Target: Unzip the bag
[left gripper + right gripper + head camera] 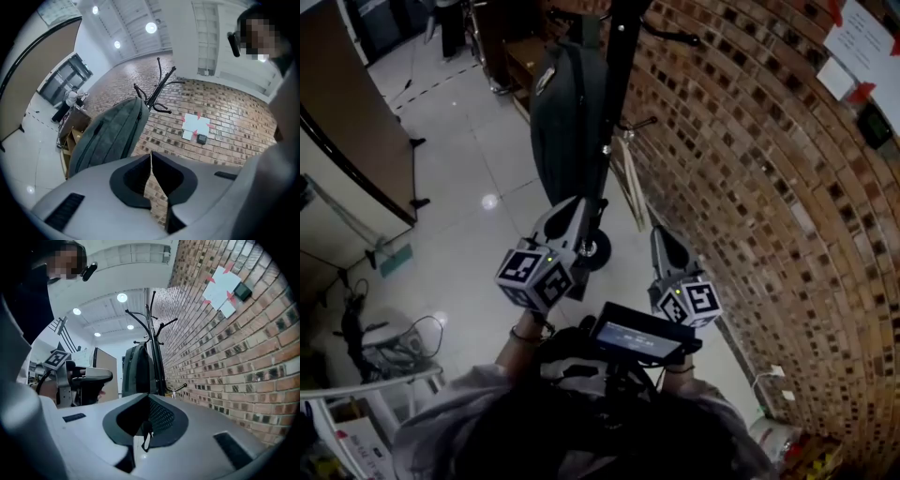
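A dark grey backpack (567, 122) hangs upright from a black coat stand (617, 84) beside the brick wall. In the left gripper view the backpack (110, 136) fills the left middle, with zip lines running down its front. It appears far off in the right gripper view, where the backpack (136, 369) hangs next to the stand (154, 348). My left gripper (578, 204) is shut, level, just short of the bag's lower end, and I cannot tell whether it touches. My right gripper (662, 234) is shut beside it, nearer the wall. Both left gripper (151, 157) and right gripper (149, 400) hold nothing.
The brick wall (769, 187) runs along the right, with papers (196, 125) pinned on it. The stand's wheeled base (596, 248) sits on the pale tiled floor (469, 169). A brown partition (356, 112) stands left, a wooden shelf (70, 136) behind the bag, and clutter (375, 347) lower left.
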### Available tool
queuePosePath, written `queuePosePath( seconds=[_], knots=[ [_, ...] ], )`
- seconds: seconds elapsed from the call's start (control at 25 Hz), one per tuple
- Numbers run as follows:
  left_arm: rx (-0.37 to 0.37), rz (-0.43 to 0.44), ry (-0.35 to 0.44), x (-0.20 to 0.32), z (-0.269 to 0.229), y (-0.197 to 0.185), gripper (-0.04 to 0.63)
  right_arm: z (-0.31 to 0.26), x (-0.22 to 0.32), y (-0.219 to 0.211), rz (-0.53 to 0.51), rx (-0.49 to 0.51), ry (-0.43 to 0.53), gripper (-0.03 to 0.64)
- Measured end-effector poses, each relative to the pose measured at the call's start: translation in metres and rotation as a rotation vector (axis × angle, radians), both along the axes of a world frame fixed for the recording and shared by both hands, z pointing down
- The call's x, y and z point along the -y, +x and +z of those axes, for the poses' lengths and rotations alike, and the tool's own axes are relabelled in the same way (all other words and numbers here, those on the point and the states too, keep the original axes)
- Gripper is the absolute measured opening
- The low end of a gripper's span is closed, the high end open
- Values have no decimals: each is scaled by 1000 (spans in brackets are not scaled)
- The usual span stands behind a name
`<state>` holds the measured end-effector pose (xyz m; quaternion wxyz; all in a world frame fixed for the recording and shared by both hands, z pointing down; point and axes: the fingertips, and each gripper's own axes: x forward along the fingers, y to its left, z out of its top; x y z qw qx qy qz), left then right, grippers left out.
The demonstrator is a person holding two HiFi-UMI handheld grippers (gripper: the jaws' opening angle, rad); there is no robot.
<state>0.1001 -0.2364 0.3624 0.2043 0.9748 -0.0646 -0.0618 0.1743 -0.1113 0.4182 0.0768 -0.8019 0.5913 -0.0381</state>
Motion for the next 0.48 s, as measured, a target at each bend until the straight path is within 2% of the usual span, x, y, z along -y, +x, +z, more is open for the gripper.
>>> queuePosePath(
  seconds=[0.28, 0.48],
  knots=[
    [-28, -95, -6, 15, -12, 31, 8, -3, 22, 35, -93, -3, 11, -9],
    [-71, -246, 6, 16, -27, 16, 9, -16, 24, 25, -225, -29, 35, -9]
  ],
)
